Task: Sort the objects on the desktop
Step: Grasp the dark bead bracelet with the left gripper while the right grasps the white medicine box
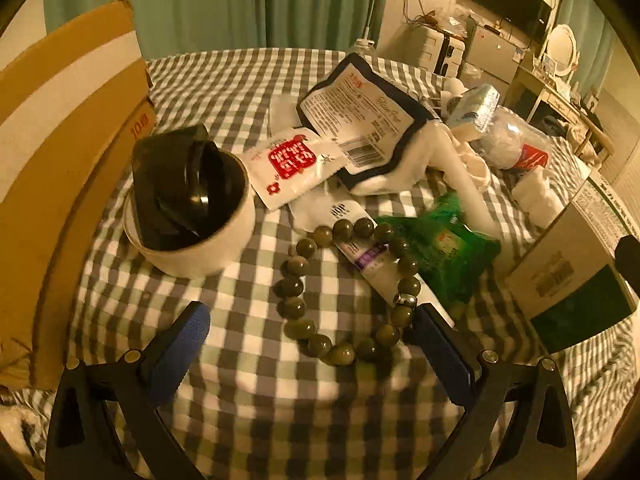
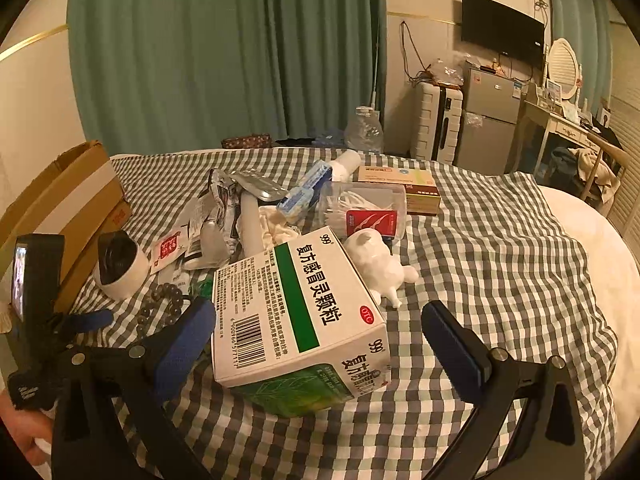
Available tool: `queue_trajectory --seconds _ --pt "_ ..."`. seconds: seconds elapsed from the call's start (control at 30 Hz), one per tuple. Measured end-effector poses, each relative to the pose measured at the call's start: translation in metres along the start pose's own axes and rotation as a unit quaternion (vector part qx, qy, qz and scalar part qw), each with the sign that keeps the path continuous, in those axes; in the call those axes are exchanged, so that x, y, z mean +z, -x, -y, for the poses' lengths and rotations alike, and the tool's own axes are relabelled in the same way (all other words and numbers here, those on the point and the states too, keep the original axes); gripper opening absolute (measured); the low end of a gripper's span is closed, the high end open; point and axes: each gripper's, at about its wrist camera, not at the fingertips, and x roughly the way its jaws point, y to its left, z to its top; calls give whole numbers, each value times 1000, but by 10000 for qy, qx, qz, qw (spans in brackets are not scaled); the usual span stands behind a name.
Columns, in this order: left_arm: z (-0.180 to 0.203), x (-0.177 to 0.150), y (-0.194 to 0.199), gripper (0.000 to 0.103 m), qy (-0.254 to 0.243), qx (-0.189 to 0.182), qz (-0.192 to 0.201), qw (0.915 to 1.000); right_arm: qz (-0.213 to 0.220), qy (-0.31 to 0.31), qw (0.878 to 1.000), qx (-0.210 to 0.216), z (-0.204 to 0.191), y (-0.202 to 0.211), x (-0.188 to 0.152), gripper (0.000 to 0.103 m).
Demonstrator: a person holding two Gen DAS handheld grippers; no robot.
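In the left wrist view a bracelet of dark green beads (image 1: 298, 328) lies on the checked cloth (image 1: 248, 392), partly over a white tube (image 1: 380, 270). My left gripper (image 1: 312, 336) is open, its blue pads either side of the bracelet's near half and apart from it. In the right wrist view a white and green medicine box (image 2: 296, 312) lies between the open fingers of my right gripper (image 2: 320, 334), with gaps on both sides. The same box (image 1: 572, 260) shows at the right of the left view. The left gripper's body (image 2: 36, 304) is at the far left.
A white cup holding a black object (image 1: 188, 208) stands left of the bracelet, by a cardboard box (image 1: 60, 160). Behind lie a red-and-white sachet (image 1: 288, 164), a dark-edged pouch (image 1: 360, 116) and a green packet (image 1: 444, 248). A white figurine (image 2: 380, 264) and a floss-pick box (image 2: 368, 212) sit beyond the medicine box.
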Motion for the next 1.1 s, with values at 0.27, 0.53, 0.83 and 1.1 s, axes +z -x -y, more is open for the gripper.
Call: queue_trajectory --seconds 0.27,0.53,0.83,1.1 --pt "1 0 -12 103 -236 -228 -222 9992 48 113 9999 -65 -5 3 -3 103" --pt "2 2 -15 71 -510 -172 -204 9983 -3 16 9999 125 -2 3 -8 103" --pt "-11 0 -9 29 -282 -147 -35 9995 130 490 9987 -1 -16 8 -8 103" --pt "-23 -1 -7 11 -125 -373 11 9992 -233 26 9997 11 -3 -22 -13 88"
